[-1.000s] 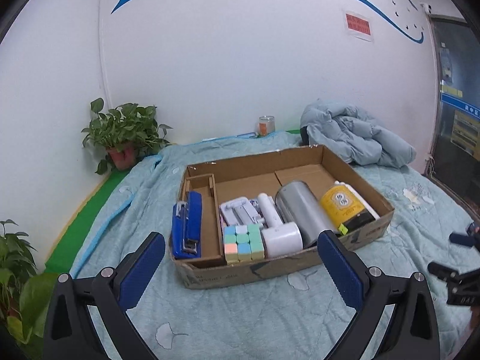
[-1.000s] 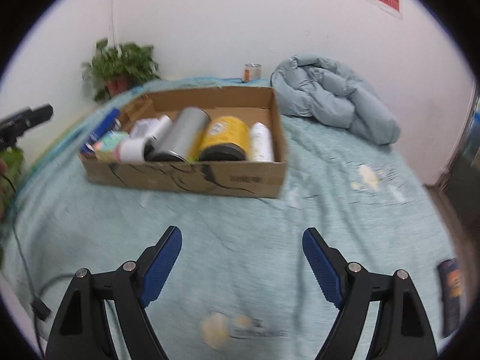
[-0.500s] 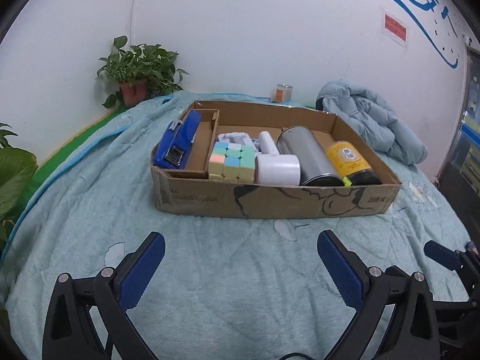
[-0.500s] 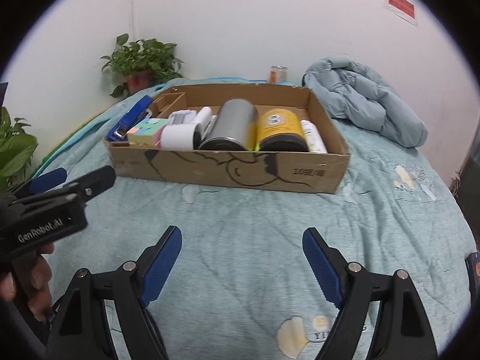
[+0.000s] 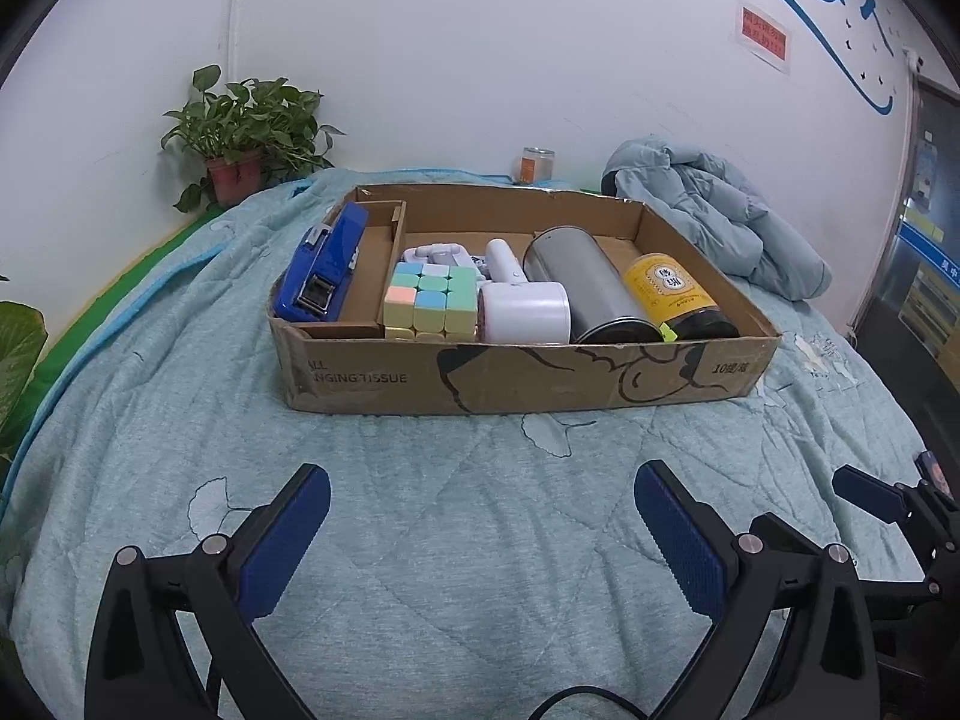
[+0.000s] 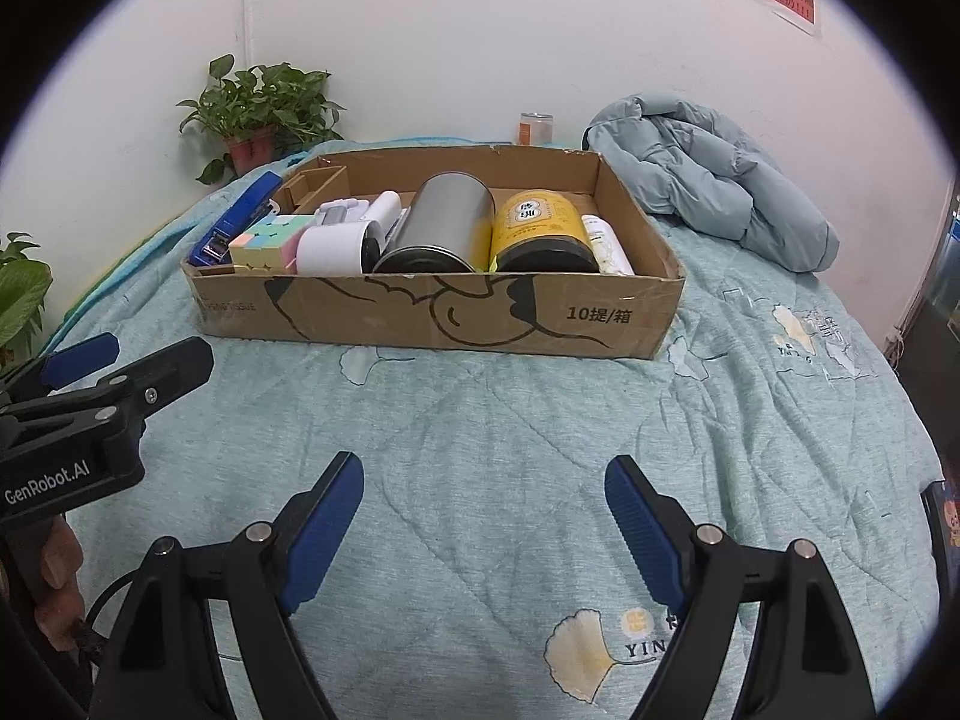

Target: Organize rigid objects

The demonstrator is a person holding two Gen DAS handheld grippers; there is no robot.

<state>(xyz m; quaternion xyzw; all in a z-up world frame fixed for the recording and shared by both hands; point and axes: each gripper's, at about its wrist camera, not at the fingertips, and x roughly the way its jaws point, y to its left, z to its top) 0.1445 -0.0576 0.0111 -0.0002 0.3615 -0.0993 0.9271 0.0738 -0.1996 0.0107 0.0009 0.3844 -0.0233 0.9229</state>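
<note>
Cardboard box (image 5: 522,372) before me holds stapler (image 5: 321,264), pastel cube (image 5: 429,300), steel canister (image 5: 585,285); left gripper (image 5: 480,531) and right gripper (image 6: 483,516) gape empty.

1. Cardboard box (image 5: 516,381) sits on the bed, open top.
2. Blue stapler (image 5: 321,271) lies in the left compartment.
3. Pastel cube (image 5: 429,300), white gadget (image 5: 522,312), maybe a lint remover.
4. Steel canister (image 5: 585,285), yellow-label jar (image 5: 672,294) and white bottle (image 6: 606,243) on their sides.
</note>
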